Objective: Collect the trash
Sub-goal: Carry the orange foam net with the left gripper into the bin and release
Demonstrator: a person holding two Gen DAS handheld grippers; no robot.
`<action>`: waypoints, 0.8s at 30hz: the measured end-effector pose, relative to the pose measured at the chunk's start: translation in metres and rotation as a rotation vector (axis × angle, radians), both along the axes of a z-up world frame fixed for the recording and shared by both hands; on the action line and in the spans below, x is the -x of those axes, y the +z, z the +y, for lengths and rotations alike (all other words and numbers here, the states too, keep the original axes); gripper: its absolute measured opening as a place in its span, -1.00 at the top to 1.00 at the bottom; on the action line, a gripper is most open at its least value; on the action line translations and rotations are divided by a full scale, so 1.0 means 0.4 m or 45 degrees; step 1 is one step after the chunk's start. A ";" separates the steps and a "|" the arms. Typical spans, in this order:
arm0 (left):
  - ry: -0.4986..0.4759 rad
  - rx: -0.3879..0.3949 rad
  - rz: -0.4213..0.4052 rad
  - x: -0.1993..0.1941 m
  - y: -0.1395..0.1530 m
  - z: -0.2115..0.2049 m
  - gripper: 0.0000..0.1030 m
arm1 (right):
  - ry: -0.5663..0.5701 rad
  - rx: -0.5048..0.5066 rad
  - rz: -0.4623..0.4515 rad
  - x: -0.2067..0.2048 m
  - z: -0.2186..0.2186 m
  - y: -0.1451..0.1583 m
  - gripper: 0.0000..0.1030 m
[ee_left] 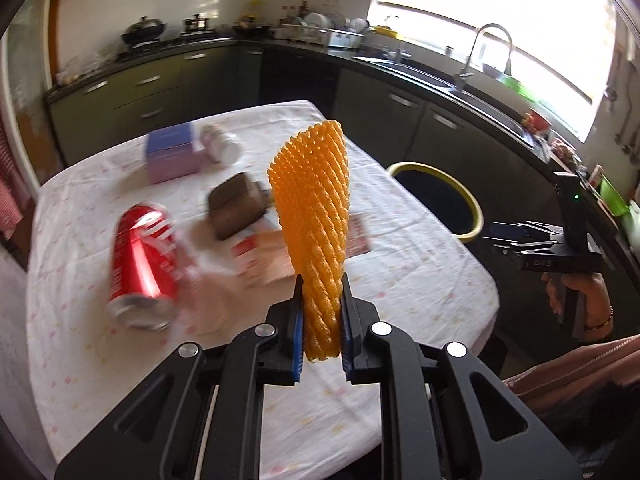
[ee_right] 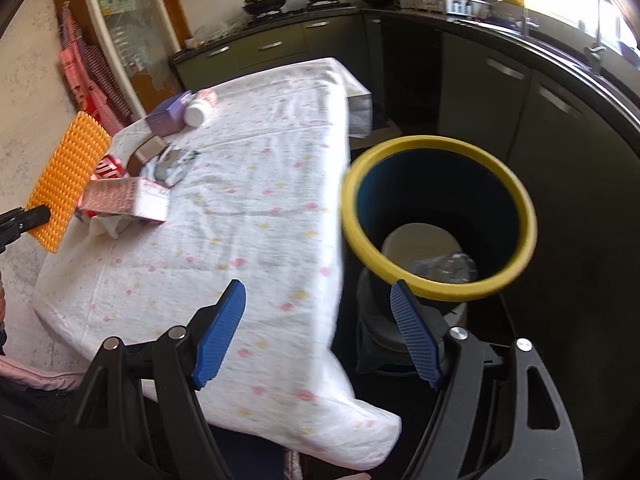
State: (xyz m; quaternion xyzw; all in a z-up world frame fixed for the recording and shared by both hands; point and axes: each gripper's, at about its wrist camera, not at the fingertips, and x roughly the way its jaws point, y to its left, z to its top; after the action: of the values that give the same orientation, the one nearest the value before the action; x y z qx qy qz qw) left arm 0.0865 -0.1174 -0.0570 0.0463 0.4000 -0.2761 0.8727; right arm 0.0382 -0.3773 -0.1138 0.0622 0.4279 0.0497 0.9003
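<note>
The left gripper [ee_left: 321, 312] is clamping its blue pads on the lower end of an orange foam net sleeve [ee_left: 314, 216], which is standing up from the jaws, clear of the table [ee_left: 420, 280]. Beyond and left of it a red can [ee_left: 144, 262], a brown box [ee_left: 236, 206], a purple box [ee_left: 172, 156] and a white bottle [ee_left: 222, 142] are lying on the cloth. The right gripper [ee_right: 318, 296] is hanging with jaws apart and empty, the yellow-rimmed bin [ee_right: 440, 294] sitting just beyond its right finger, beside the table's edge.

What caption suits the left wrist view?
Left gripper shut on orange foam net, lifted above table with red can and boxes left.
</note>
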 end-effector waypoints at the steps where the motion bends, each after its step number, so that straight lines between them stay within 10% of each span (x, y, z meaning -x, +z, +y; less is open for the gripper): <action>1: -0.041 0.003 -0.001 -0.012 0.000 -0.036 0.71 | -0.021 -0.001 -0.003 0.006 -0.016 -0.001 -0.39; 13: -0.435 -0.001 0.095 -0.187 -0.040 -0.524 0.71 | -0.305 -0.056 -0.022 0.107 -0.222 -0.033 -0.39; 22: -0.463 -0.091 0.204 -0.326 -0.150 -0.769 0.67 | -0.375 -0.121 0.010 0.130 -0.296 -0.082 -0.40; 24: -0.454 -0.120 0.192 -0.344 -0.169 -0.804 0.37 | -0.379 -0.127 0.012 0.132 -0.304 -0.085 -0.45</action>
State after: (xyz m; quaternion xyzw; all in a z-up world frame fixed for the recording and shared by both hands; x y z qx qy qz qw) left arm 0.2240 -0.4392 -0.1248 0.1366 0.4622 -0.4100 0.7744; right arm -0.0148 -0.4987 -0.1477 0.1696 0.4151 -0.0634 0.8916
